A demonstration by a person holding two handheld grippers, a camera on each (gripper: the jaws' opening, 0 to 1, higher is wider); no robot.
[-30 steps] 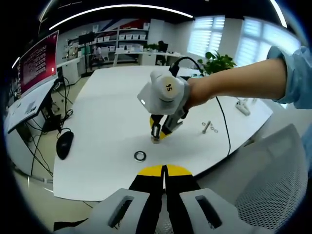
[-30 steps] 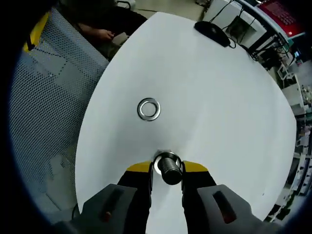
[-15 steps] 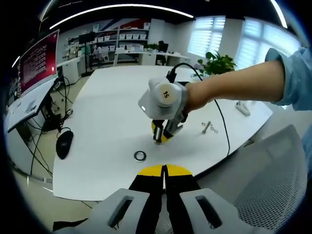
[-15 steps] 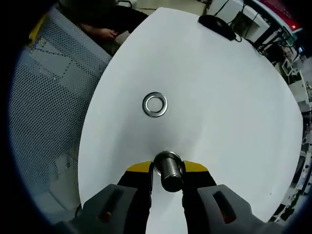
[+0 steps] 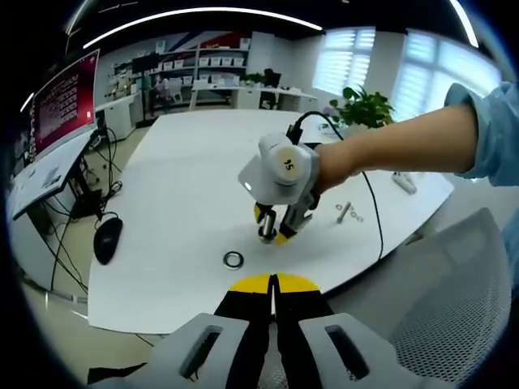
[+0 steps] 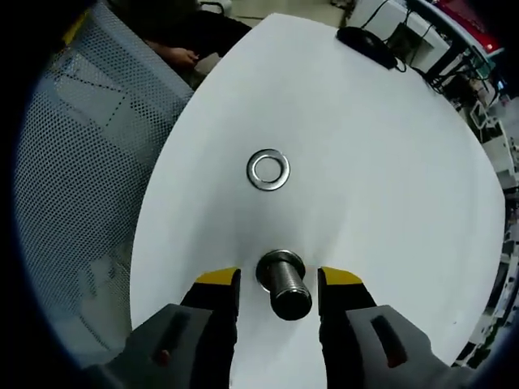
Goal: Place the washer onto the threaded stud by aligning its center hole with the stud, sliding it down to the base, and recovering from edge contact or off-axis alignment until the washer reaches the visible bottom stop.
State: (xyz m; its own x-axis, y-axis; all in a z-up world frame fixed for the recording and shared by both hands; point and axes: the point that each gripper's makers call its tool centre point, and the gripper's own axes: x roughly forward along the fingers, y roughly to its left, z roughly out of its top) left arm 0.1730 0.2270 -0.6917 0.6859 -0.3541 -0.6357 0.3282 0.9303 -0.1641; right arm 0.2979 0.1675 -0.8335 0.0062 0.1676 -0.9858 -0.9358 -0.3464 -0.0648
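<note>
A steel washer [image 5: 233,259] [image 6: 268,170] lies flat on the white table [image 5: 178,186] [image 6: 365,162]. A short way from it the threaded stud [image 6: 284,284] [image 5: 266,236] stands upright on the table. My right gripper [image 6: 277,279] [image 5: 276,233] is open, its yellow-tipped jaws on either side of the stud with a small gap on each side. A person's hand and blue sleeve hold it in the left gripper view. My left gripper [image 5: 274,283] is shut with nothing in it, hovering off the table's near edge, short of the washer.
A black mouse [image 5: 107,239] [image 6: 361,39] lies at one end of the table. Loose hardware [image 5: 347,212] and a black cable [image 5: 371,203] are on the far side of the right gripper. A grey mesh chair [image 5: 454,308] [image 6: 73,162] stands by the table edge.
My right gripper's jaws have spread apart off the stud, which stays standing. That gripper has shifted slightly right in the left gripper view. The washer and left gripper have not moved.
</note>
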